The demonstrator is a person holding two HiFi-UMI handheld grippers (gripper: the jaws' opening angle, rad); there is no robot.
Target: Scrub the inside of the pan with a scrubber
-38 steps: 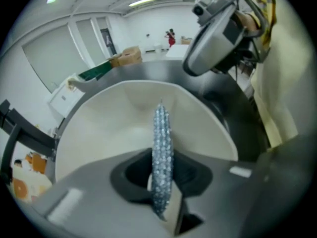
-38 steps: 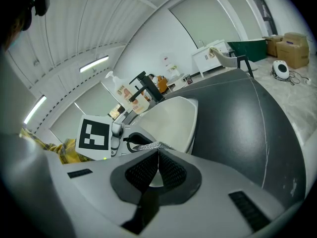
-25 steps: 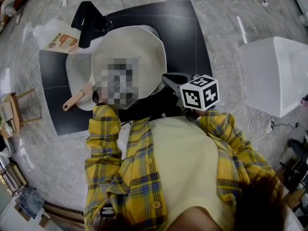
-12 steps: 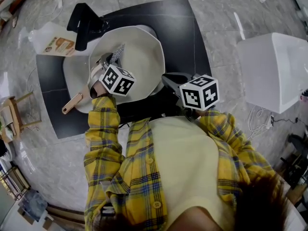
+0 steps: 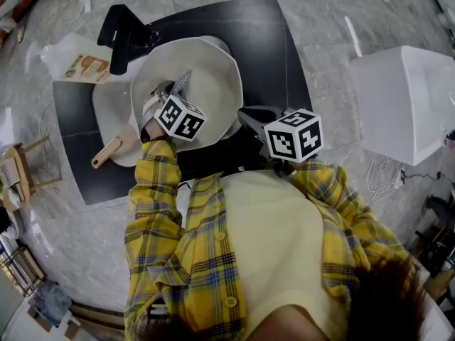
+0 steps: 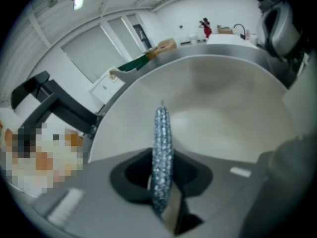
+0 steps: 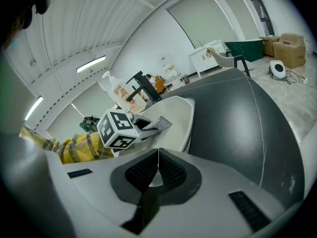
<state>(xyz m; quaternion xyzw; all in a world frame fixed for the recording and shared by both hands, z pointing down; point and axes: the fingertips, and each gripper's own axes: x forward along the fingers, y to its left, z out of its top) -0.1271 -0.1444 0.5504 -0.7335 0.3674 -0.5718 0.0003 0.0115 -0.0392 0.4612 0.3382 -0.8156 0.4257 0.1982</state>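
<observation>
Pinching the sparkly scrubber [image 6: 161,143] at its near end with the left gripper [image 6: 162,190], over the pan [image 5: 213,84]. Probably light and bendy. Closed on nothing at the right gripper [image 7: 157,165].

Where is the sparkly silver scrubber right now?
The sparkly silver scrubber is left of centre in the head view, pinched in the left gripper, over the inside of the cream pan.

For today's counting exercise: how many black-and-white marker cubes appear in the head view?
2. One black-and-white marker cube rides on the left hand-held gripper over the cream pan; the other is on the right hand-held gripper, beside the pan's rim. None seems hidden.
</observation>
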